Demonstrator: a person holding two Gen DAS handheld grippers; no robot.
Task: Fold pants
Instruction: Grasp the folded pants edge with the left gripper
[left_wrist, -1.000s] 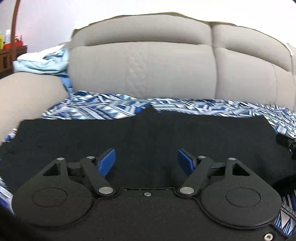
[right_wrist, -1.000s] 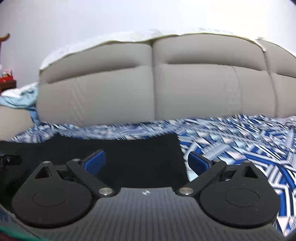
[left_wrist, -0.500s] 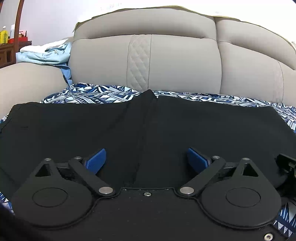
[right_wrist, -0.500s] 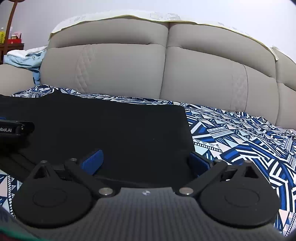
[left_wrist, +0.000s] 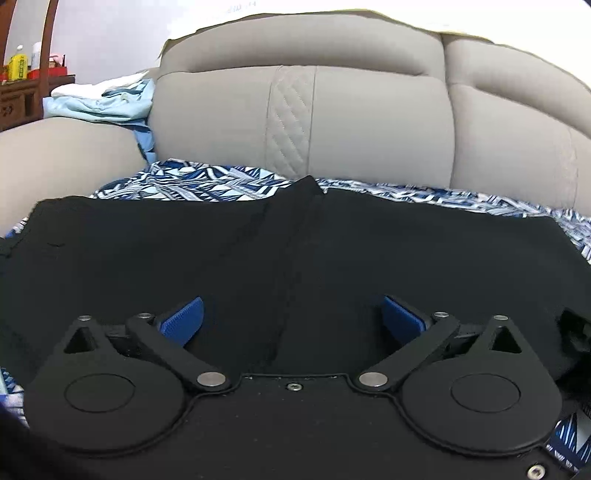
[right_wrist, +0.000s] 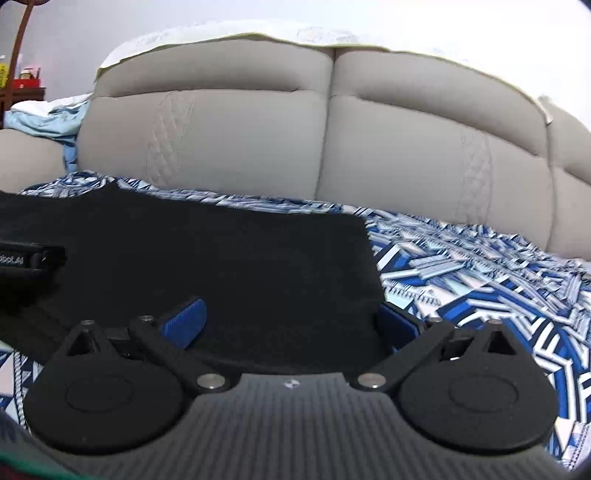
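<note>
Black pants (left_wrist: 332, 251) lie spread flat across a blue-and-white patterned cover on the sofa seat, a centre seam running away from me. My left gripper (left_wrist: 293, 315) is open, low over the pants' near edge, its blue pads either side of the seam. The pants also show in the right wrist view (right_wrist: 229, 258), ending at a straight right edge. My right gripper (right_wrist: 291, 319) is open over that right end, its right pad near the cloth's edge. The left gripper's body (right_wrist: 26, 254) shows at the left of that view.
The grey sofa backrest (left_wrist: 332, 122) rises just behind the pants. The patterned cover (right_wrist: 480, 280) stretches to the right. A pile of light blue clothes (left_wrist: 99, 101) lies on the left armrest. A wooden shelf with bottles (left_wrist: 22, 74) stands at far left.
Both grippers have moved forward and lower over the pants, and their jaws have opened a little wider. The pants fill more of each view.
</note>
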